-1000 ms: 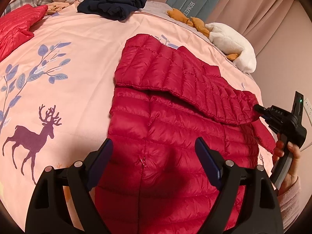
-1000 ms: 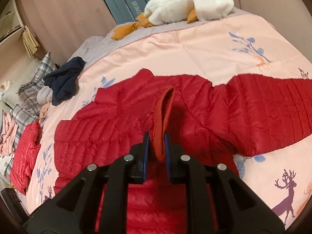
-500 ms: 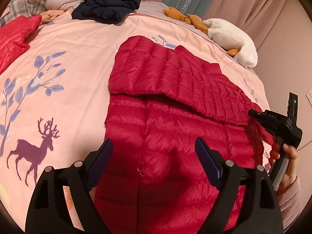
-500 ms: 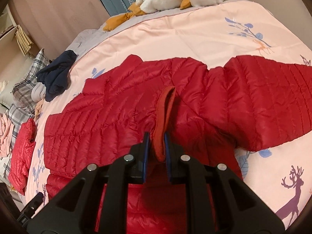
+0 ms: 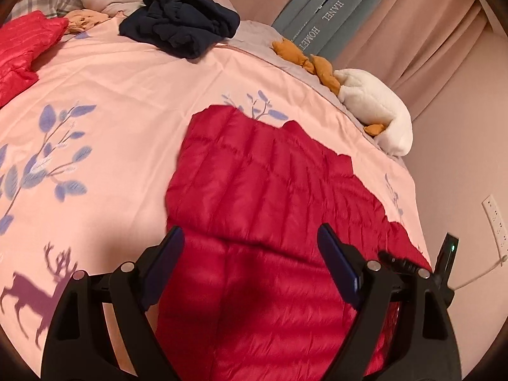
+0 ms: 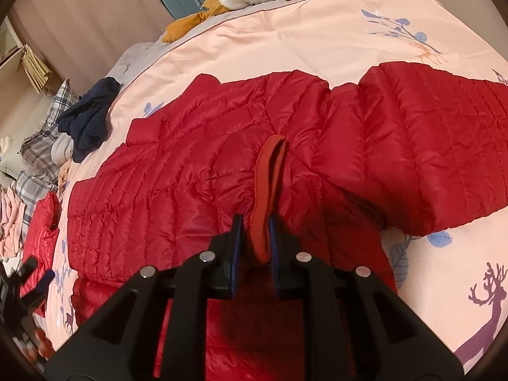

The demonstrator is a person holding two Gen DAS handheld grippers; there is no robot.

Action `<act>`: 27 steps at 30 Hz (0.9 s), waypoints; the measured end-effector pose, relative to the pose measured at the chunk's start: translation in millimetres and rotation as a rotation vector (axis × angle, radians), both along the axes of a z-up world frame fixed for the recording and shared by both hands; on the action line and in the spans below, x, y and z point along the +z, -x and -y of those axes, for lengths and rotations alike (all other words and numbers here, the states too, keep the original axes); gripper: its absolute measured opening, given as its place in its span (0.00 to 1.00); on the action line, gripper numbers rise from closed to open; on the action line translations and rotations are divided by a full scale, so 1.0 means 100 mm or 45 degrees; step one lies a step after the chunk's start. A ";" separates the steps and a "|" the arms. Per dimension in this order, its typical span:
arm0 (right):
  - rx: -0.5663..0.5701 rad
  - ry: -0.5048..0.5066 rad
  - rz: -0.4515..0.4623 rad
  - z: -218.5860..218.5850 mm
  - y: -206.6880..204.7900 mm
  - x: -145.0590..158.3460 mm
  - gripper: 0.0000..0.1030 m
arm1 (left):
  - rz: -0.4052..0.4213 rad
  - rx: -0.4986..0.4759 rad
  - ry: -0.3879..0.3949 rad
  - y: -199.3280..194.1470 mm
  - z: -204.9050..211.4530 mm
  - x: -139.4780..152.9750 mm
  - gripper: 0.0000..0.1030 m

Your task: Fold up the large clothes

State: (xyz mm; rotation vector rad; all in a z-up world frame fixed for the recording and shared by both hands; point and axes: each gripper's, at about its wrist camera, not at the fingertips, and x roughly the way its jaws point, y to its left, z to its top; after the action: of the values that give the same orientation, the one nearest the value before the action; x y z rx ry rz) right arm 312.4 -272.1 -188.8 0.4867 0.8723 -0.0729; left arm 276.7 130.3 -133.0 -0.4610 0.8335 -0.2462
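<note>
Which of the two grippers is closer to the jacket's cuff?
Right. The right gripper is pinching the cuff; the left gripper hovers open over the red jacket's body.

Pretty cozy bedroom, warm dim light. The bed (image 5: 133, 101) wears a pink duvet printed with blue leaves and purple deer. Pinkish curtains (image 5: 422, 22) hang behind it, next to plain pink walls with a white outlet strip (image 5: 494, 219). Tall grey-blue panels (image 5: 330, 9) with lettering lean behind the bed.
</note>
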 end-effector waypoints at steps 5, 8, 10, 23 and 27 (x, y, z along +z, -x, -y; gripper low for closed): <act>0.011 -0.003 0.002 0.01 0.01 -0.01 0.16 | -0.004 -0.034 -0.078 -0.22 0.22 -0.03 0.71; 0.023 0.010 -0.001 0.00 0.02 -0.01 0.17 | -0.036 -0.069 -0.117 -0.34 0.36 -0.12 0.54; 0.030 0.018 -0.005 -0.01 0.01 -0.02 0.17 | -0.069 -0.082 -0.153 -0.41 0.44 -0.21 0.48; 0.039 0.002 -0.009 0.02 0.01 -0.08 0.17 | -0.168 -0.092 -0.284 -0.52 0.51 -0.50 0.45; 0.025 -0.001 -0.004 0.03 0.03 -0.05 0.24 | -0.162 -0.102 -0.312 -0.52 0.53 -0.51 0.45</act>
State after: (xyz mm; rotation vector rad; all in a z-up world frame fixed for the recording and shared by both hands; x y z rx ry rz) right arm 309.0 -275.6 -193.5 0.4785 0.8801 -0.0557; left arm 329.1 77.7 -183.6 -0.2153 0.9936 -0.1866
